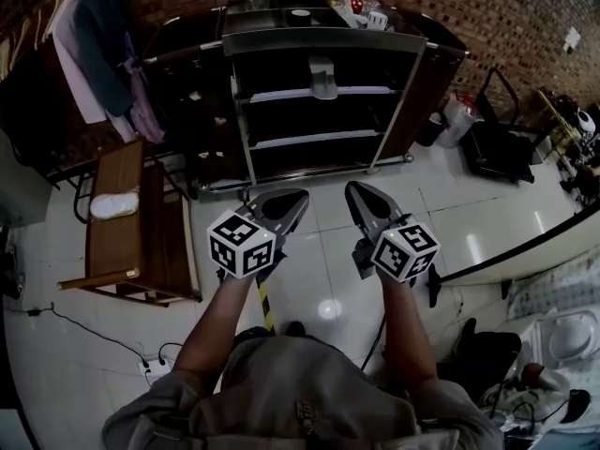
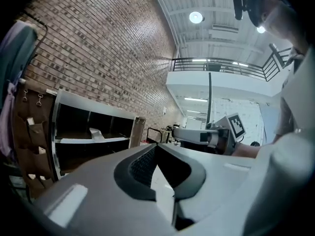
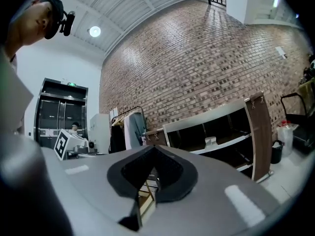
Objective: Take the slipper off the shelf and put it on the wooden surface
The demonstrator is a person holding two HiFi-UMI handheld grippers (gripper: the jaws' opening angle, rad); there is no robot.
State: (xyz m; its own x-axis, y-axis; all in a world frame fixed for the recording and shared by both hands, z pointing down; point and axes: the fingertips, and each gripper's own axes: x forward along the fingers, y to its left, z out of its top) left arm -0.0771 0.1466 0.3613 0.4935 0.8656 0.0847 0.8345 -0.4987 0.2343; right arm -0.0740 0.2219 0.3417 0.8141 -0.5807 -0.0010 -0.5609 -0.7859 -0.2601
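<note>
A grey slipper (image 1: 322,76) stands on the upper board of the dark shelf unit (image 1: 246,125) ahead of me; it also shows small in the left gripper view (image 2: 93,132) and the right gripper view (image 3: 210,141). The wooden surface (image 1: 117,247) is a low bench at the left, with a white slipper (image 1: 114,204) lying on it. My left gripper (image 1: 300,197) and right gripper (image 1: 353,189) are held level side by side over the tiled floor, well short of the shelf. Both are shut with nothing in them, tips touching (image 2: 155,146) (image 3: 154,149).
A rack of hanging clothes (image 1: 103,45) stands left of the shelf. Small items (image 1: 361,9) sit on the shelf's top. A black cart (image 1: 497,139) and a white bag are at the right, a counter edge (image 1: 525,242) nearer. Cables (image 1: 94,336) trail on the floor.
</note>
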